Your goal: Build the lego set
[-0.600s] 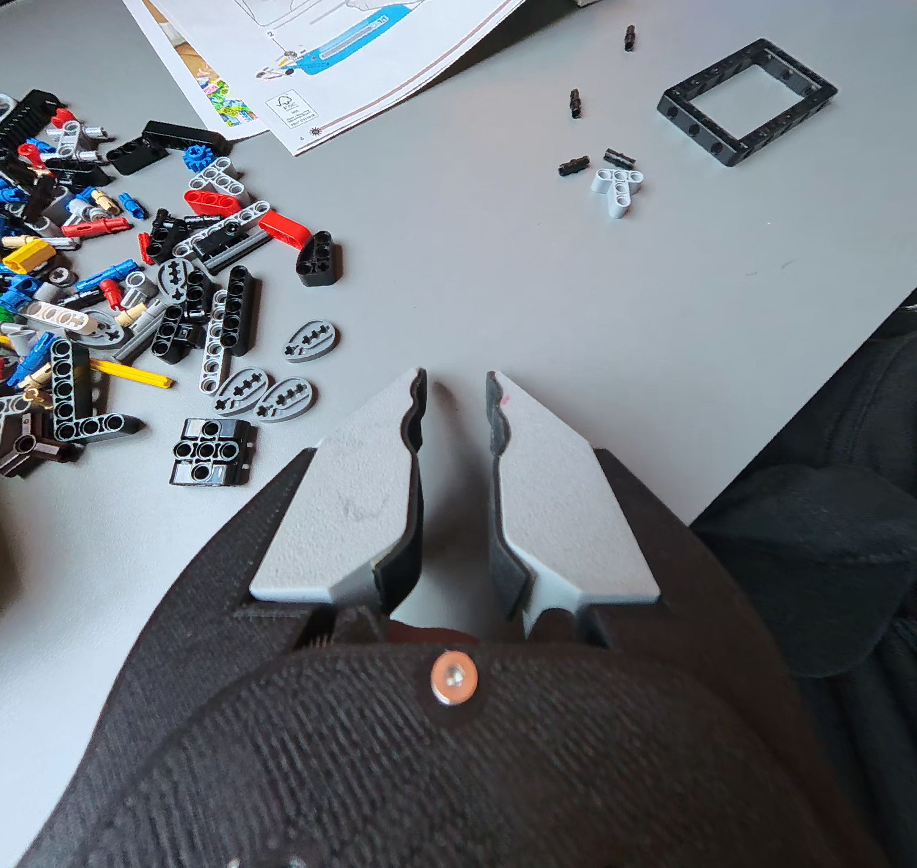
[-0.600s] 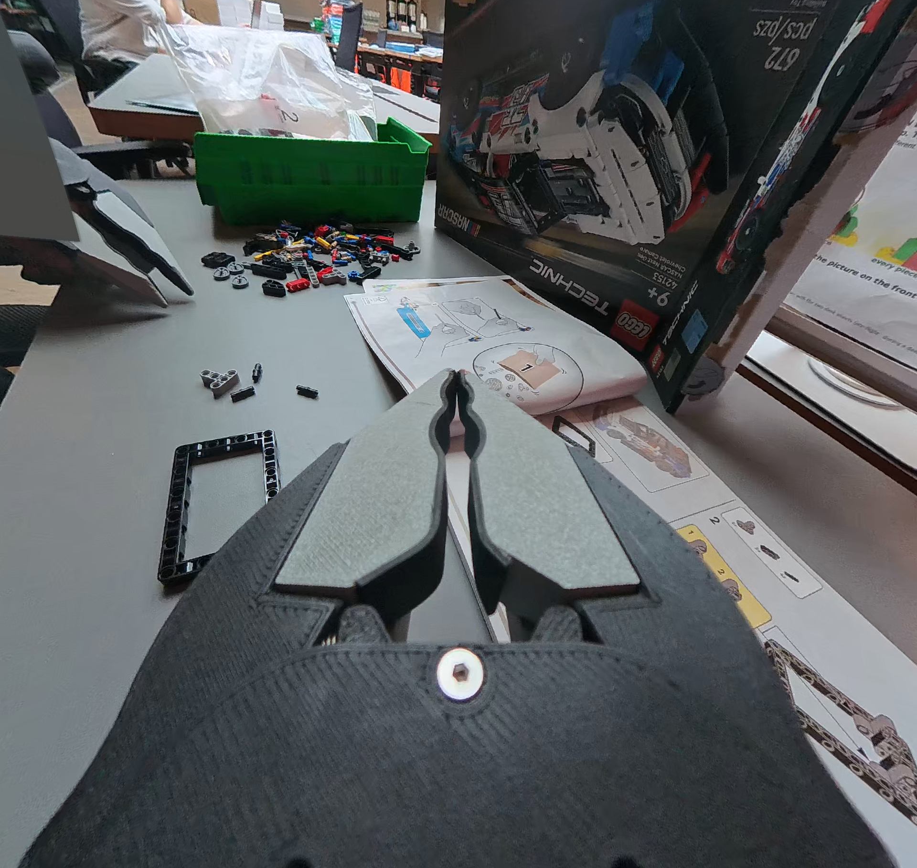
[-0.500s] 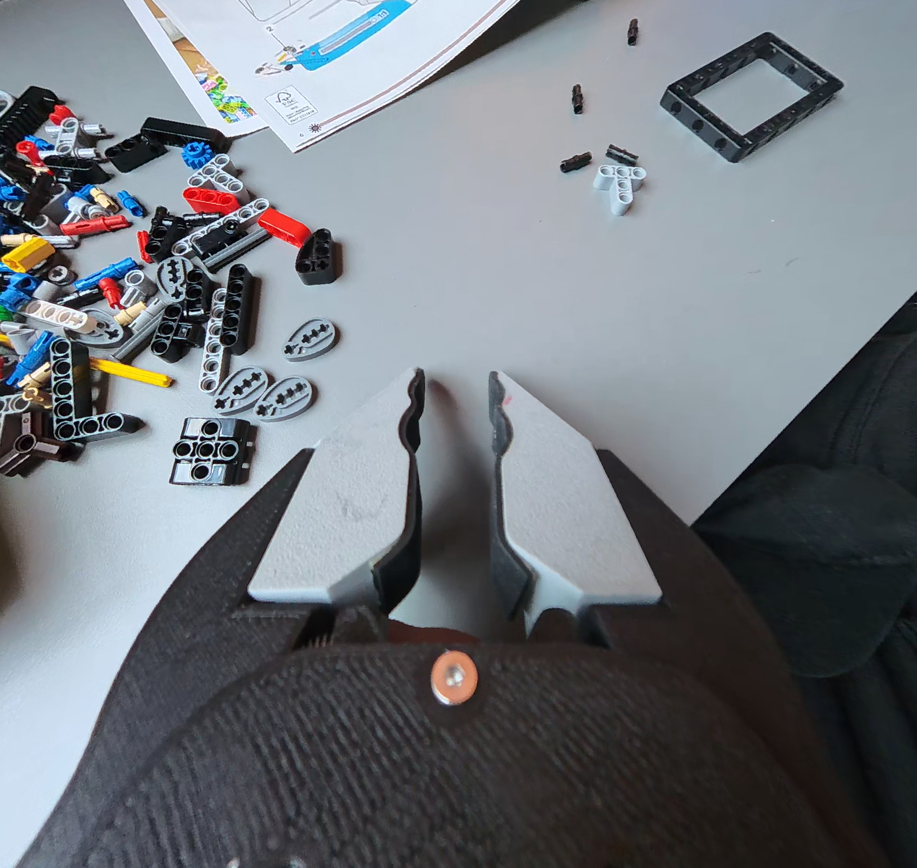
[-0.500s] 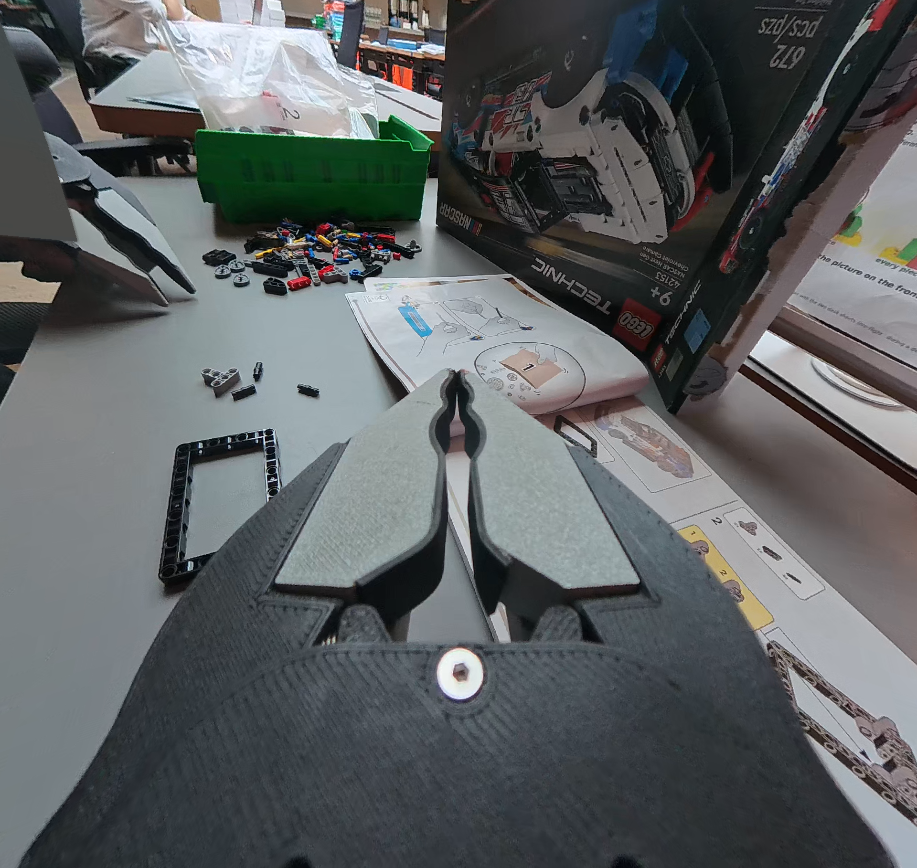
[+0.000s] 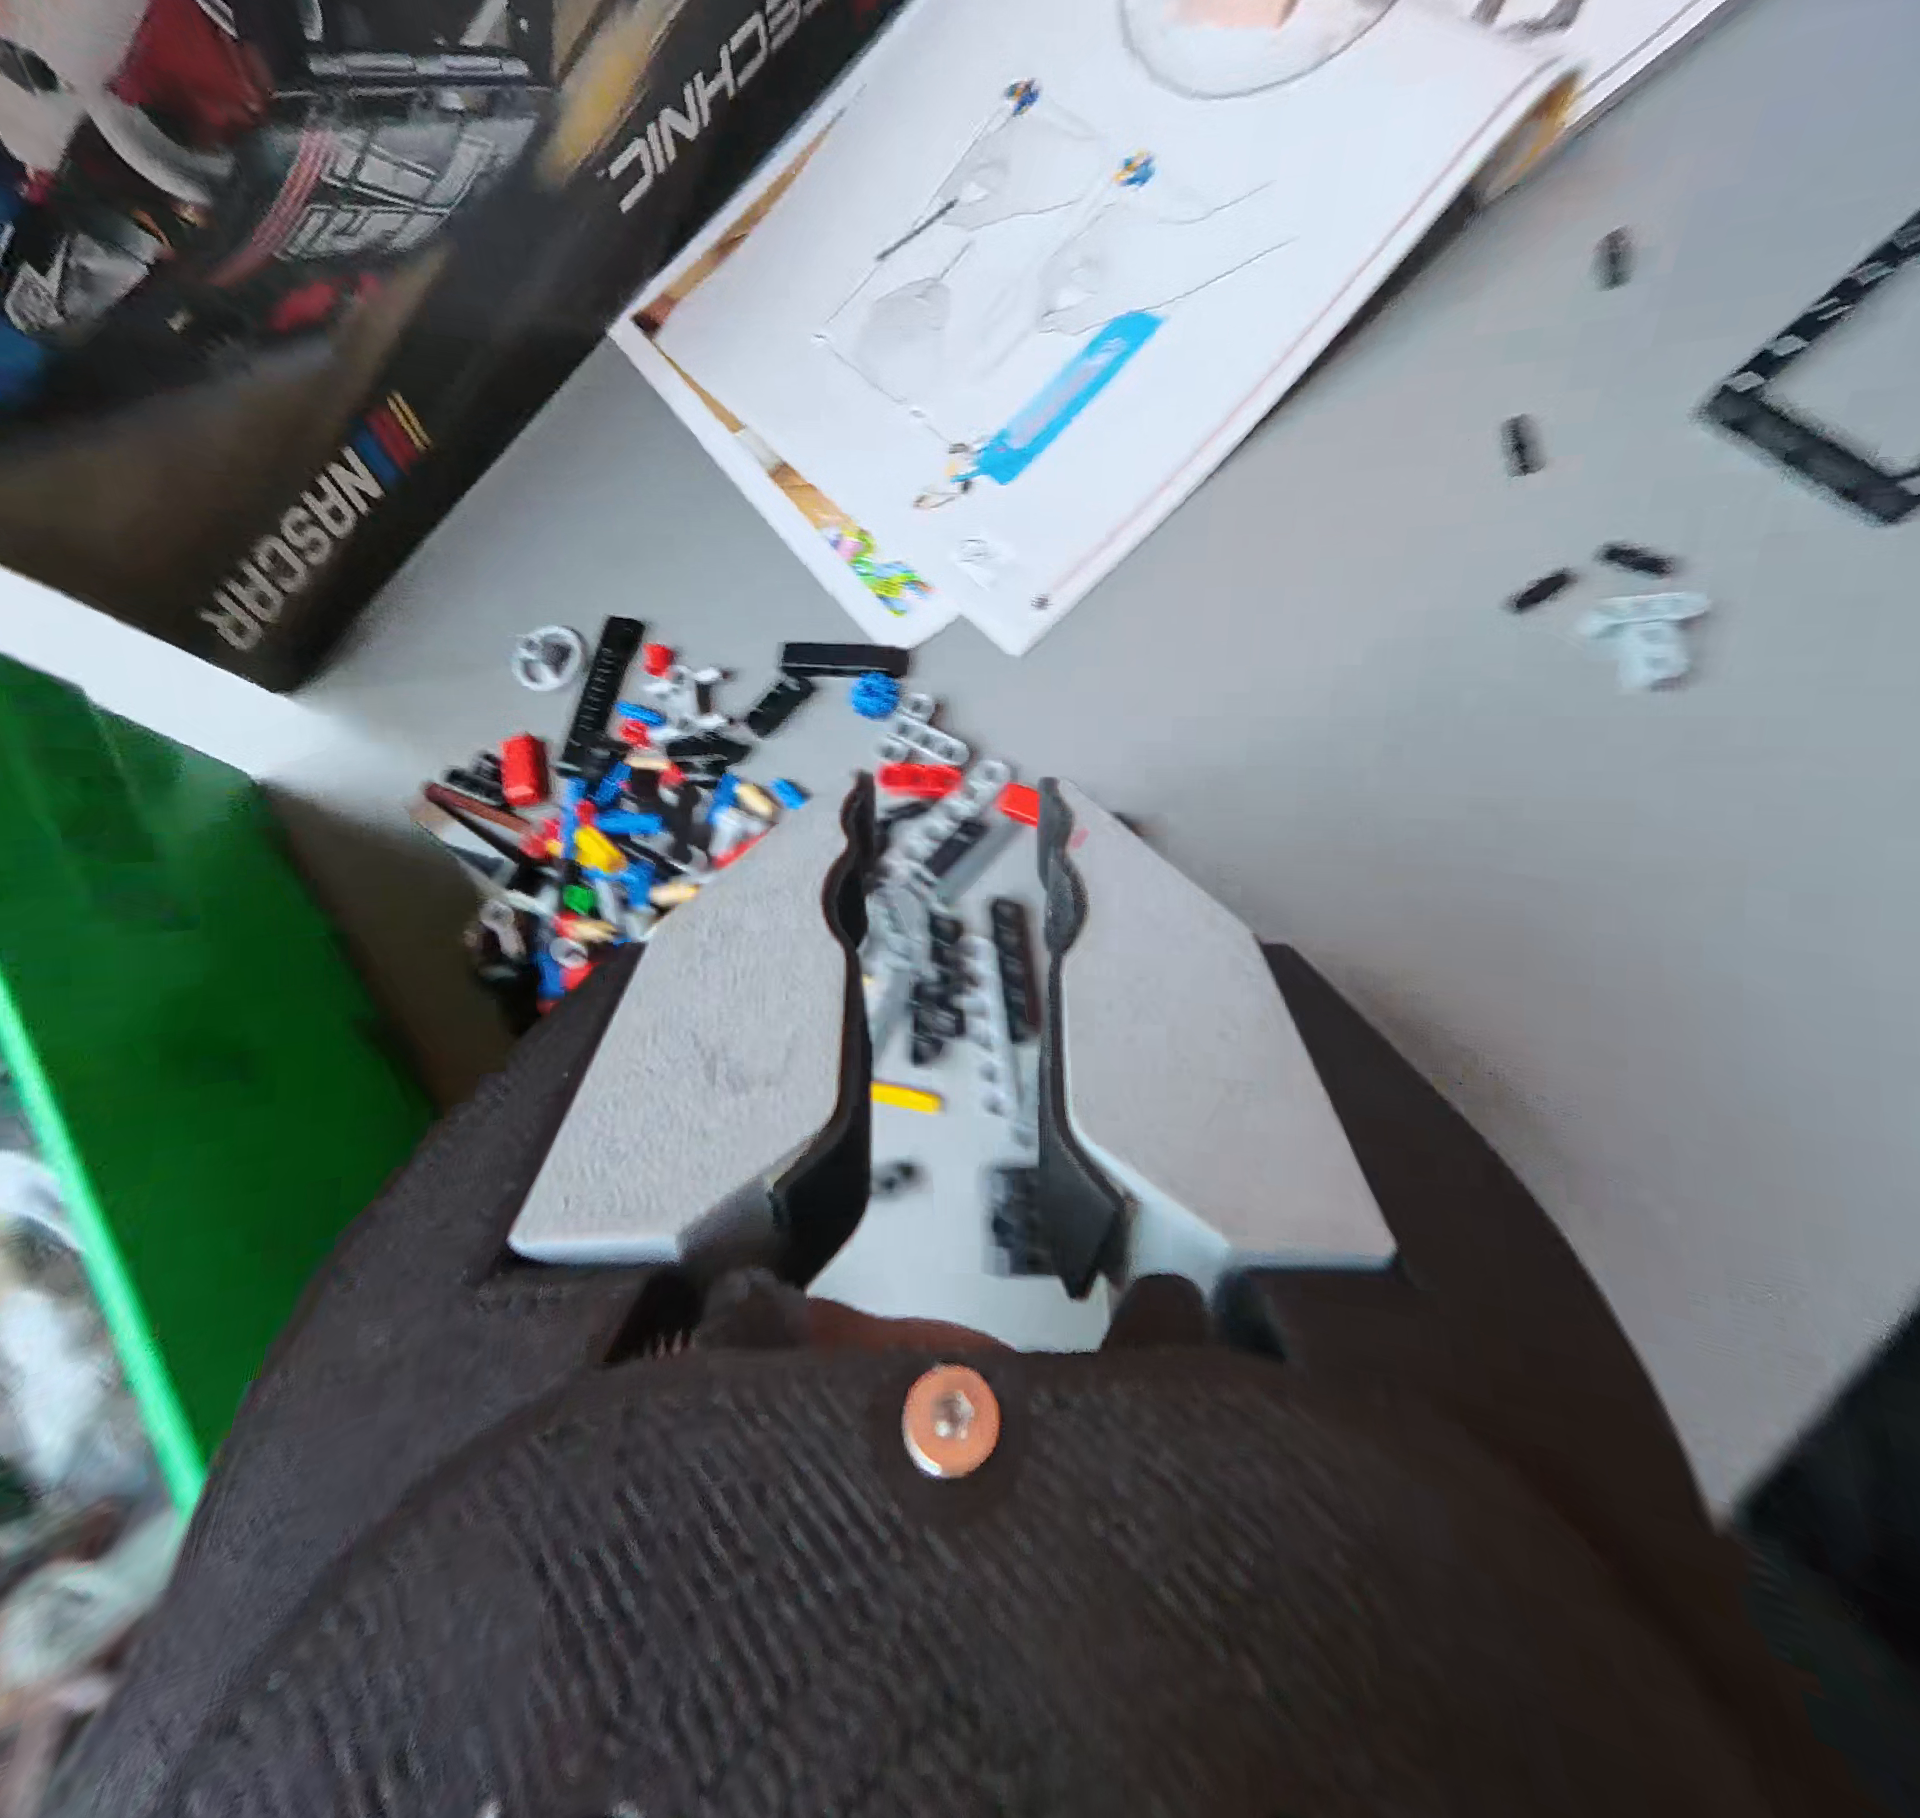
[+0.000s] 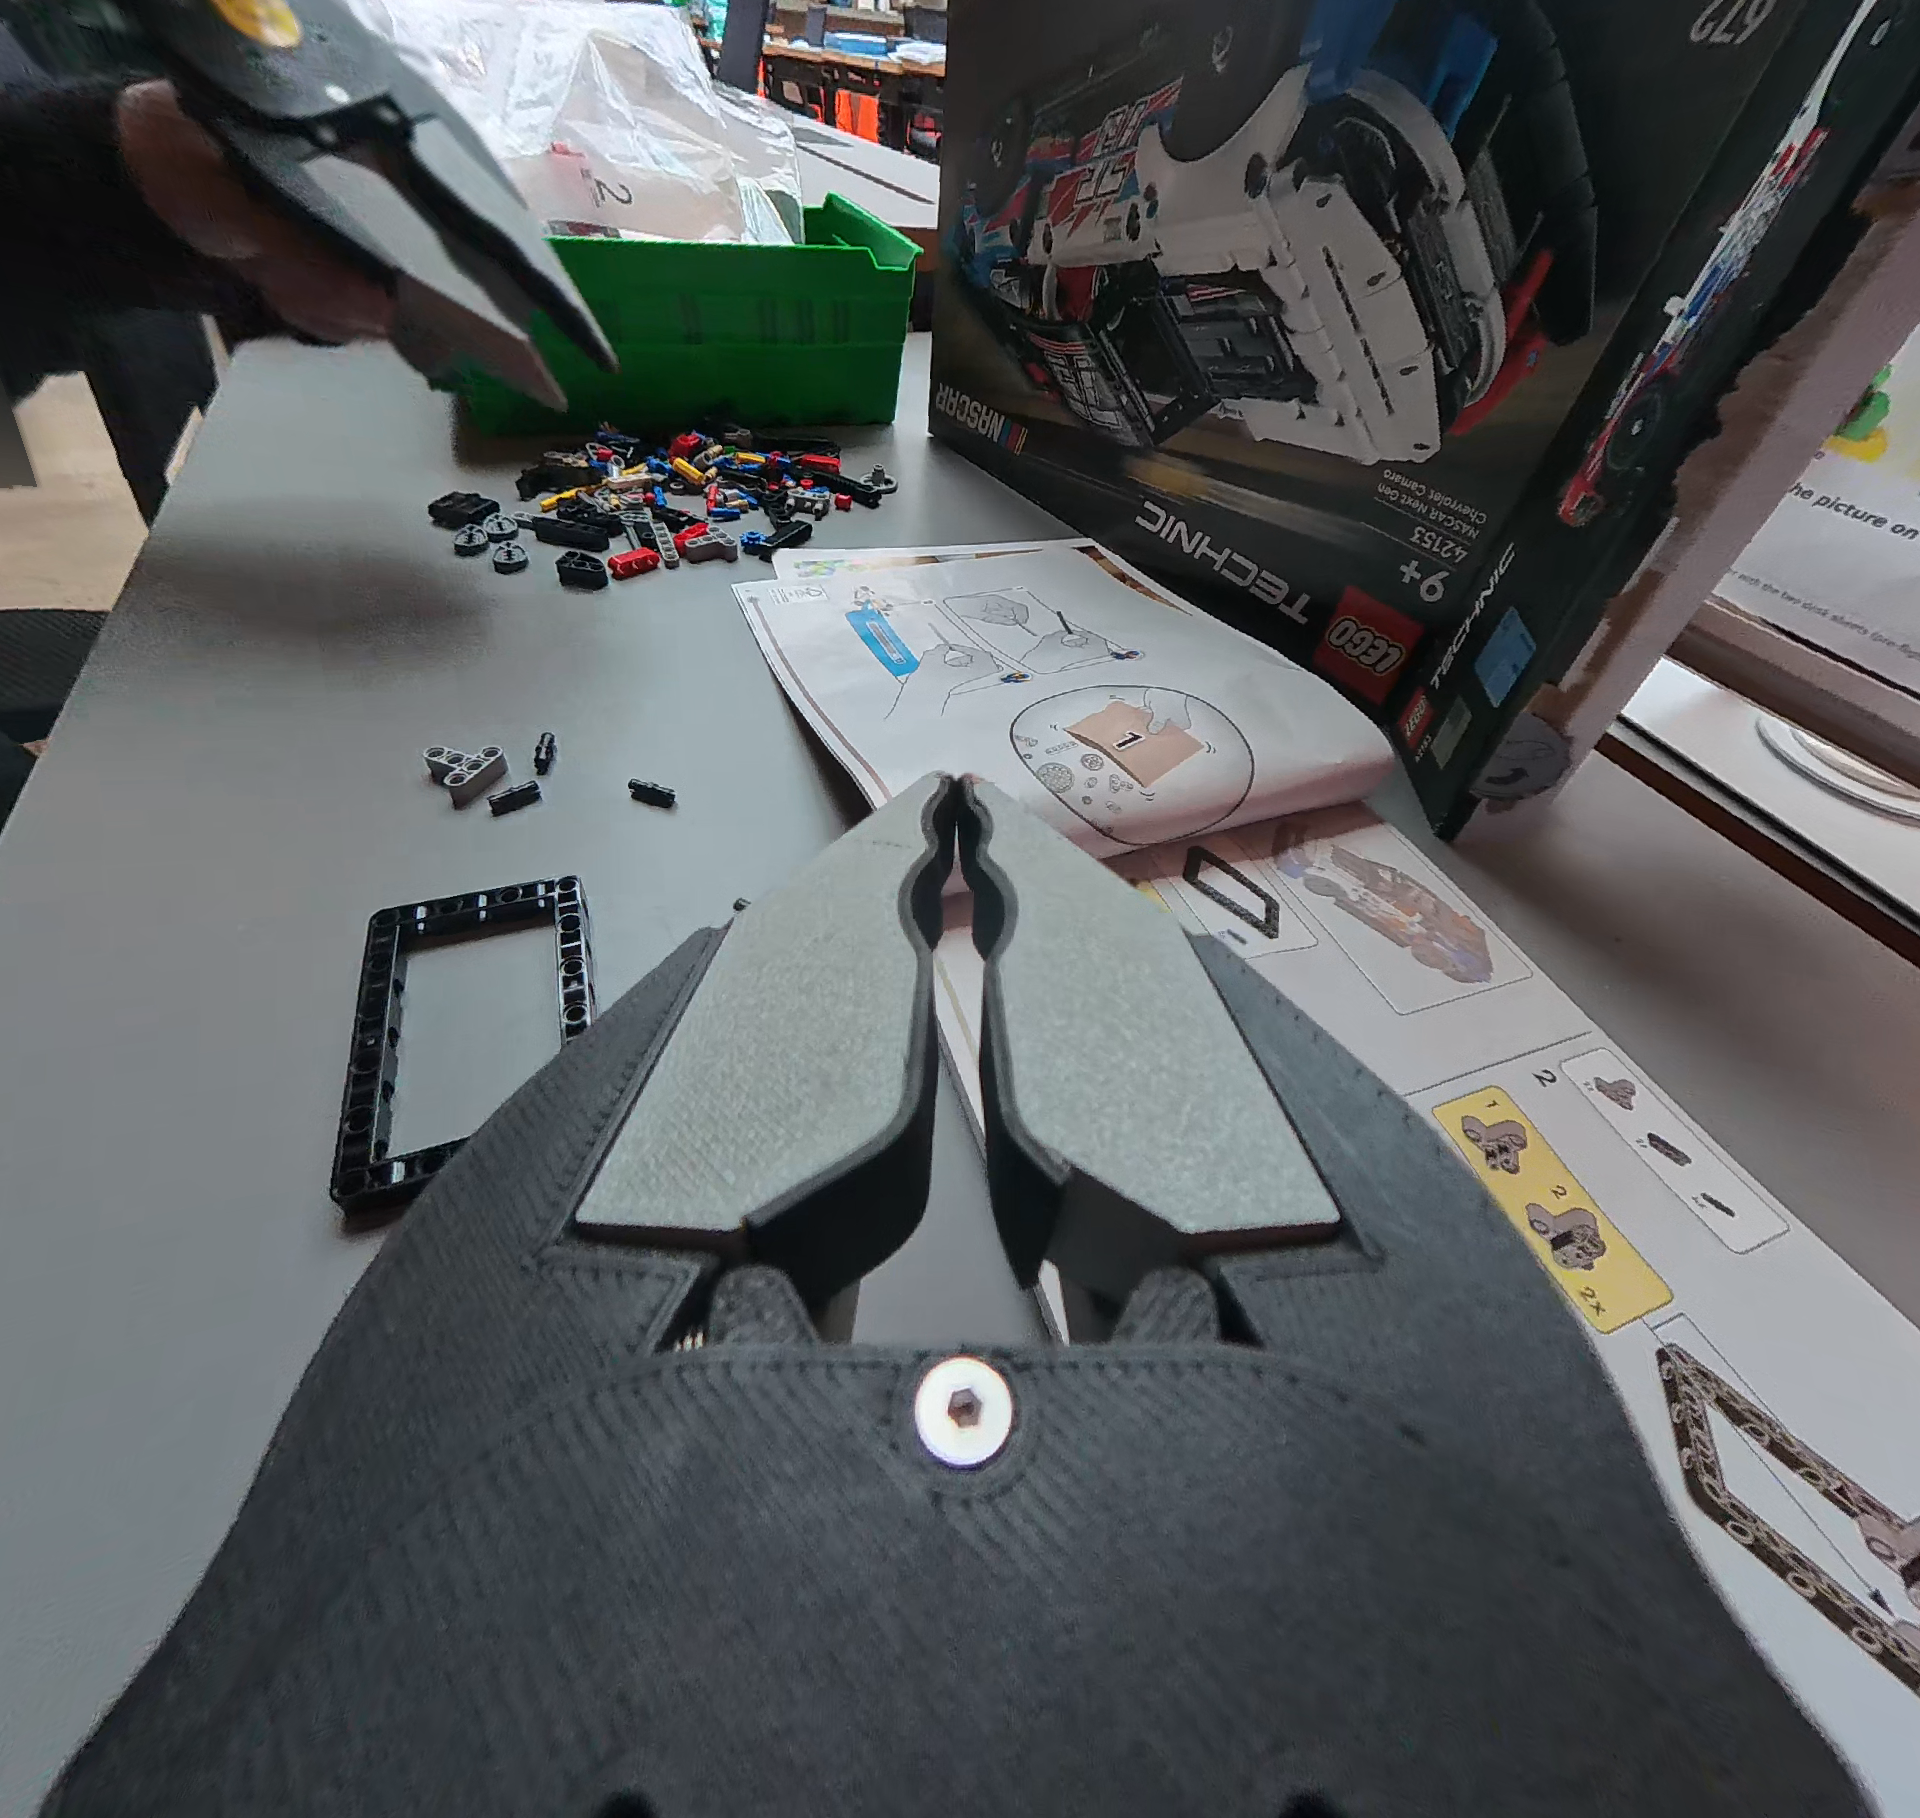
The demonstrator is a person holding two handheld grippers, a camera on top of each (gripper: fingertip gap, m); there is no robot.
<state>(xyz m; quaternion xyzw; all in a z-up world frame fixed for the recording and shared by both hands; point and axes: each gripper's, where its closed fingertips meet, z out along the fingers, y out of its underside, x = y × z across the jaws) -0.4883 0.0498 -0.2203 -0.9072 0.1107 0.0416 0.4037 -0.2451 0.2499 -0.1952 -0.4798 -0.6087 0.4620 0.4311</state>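
Above the grey tabletop [image 6: 239, 688], the left gripper [image 5: 951, 812] hangs empty, jaws partly open, over the loose-parts pile [image 6: 665, 501] by the far-edge green bin [image 6: 727, 334]. The black frame [image 6: 468, 1030], a grey connector [image 6: 464, 766] and pins [image 6: 651, 792] lie unjoined, so building appears barely begun. The right gripper [image 6: 956, 786], jaws closed and empty, hovers over the open manual [image 6: 1039, 688] near the set box [image 6: 1351, 262]; a workshop lies beyond.

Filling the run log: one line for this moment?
left gripper: open, empty, above loose parts pile | right gripper: shut, empty, over instruction booklet | black frame: untouched
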